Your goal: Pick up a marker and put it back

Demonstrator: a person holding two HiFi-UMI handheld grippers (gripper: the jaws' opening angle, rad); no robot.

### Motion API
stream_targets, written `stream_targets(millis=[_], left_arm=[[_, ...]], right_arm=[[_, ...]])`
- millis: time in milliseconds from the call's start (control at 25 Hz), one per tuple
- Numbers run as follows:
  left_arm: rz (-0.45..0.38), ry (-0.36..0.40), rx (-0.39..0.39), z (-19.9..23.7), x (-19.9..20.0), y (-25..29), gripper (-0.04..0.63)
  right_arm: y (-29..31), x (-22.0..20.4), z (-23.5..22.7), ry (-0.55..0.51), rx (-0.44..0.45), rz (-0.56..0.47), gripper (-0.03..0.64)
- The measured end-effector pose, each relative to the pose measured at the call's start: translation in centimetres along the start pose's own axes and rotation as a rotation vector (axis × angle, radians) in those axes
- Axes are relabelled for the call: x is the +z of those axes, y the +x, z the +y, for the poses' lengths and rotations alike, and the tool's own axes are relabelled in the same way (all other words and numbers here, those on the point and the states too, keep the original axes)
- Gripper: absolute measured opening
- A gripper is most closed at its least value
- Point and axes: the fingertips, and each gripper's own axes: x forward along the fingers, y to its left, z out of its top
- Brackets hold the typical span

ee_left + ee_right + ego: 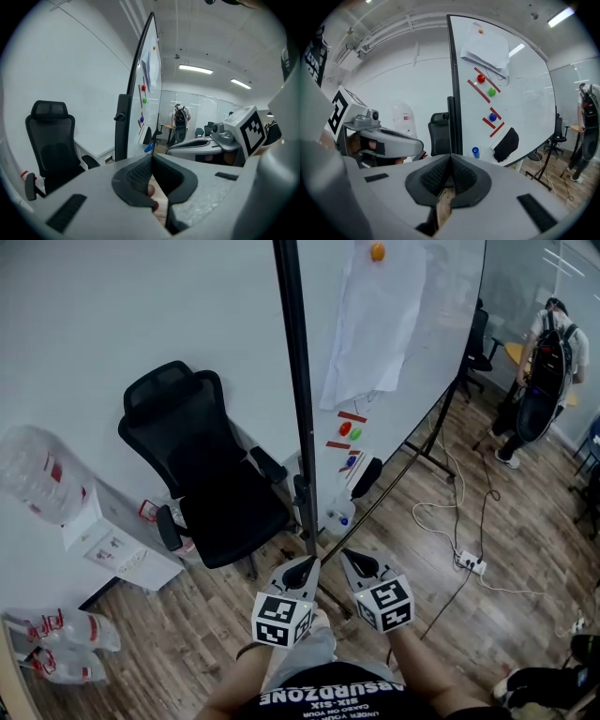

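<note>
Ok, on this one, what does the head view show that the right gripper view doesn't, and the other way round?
Only the head view: the power strip on the wood floor, and the plastic bottles at lower left. Only the right gripper view: a close look at the fingers of the right gripper, pressed together with nothing between them, and a ceiling light. Both: the whiteboard with its red magnet and green magnet, the black office chair, the left gripper, and the person with a backpack.
</note>
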Motion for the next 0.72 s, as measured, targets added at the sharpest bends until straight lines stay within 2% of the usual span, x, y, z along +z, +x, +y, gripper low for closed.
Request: stream_targets(millis=[720], left_arm=[[-0.020, 0.009, -0.015, -1.8, 0.3, -0.8, 0.006]], right_arm=[[-2.1, 1.2, 1.8, -0.010, 0.004, -0.033, -0.003]])
